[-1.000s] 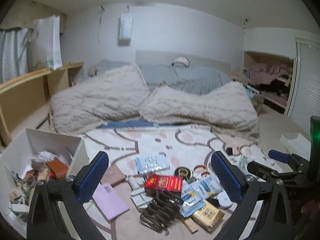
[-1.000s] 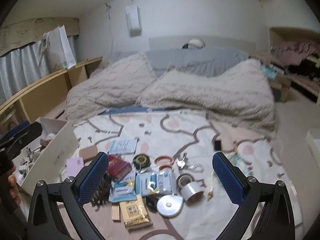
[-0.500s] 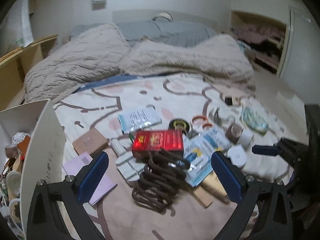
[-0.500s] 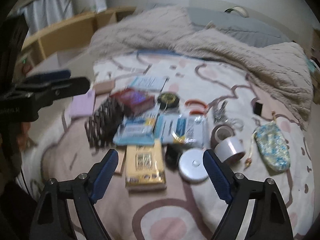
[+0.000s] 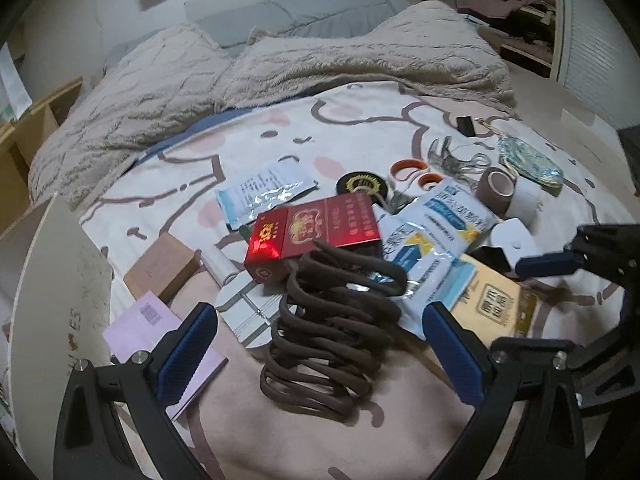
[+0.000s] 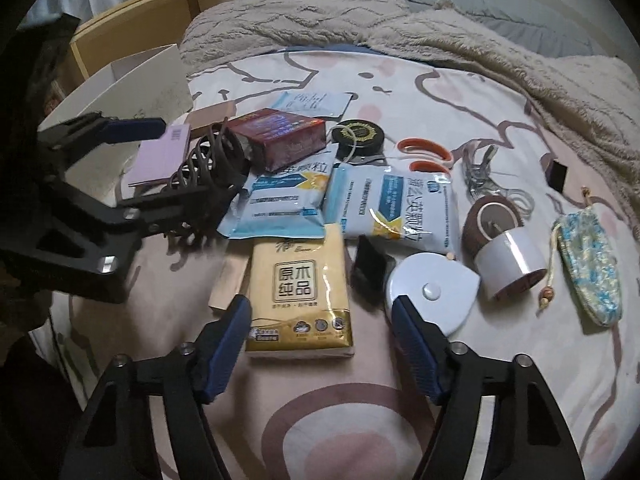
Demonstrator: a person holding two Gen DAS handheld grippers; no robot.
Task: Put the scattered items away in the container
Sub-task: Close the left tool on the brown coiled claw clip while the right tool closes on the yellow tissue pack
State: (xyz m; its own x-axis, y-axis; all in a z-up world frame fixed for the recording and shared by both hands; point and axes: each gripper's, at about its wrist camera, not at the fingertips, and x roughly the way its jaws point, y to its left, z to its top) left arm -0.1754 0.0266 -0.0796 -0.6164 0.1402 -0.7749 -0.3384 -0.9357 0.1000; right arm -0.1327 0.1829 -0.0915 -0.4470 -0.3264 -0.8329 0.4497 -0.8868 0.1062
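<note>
Tissue pack (image 6: 301, 296) fully visible only by right tool (image 6: 320, 334), closing, unclamped; left tool (image 5: 316, 344) apart.

Both wrist views angled down, close over bed clutter (image 5: 420, 240), shared.
</note>
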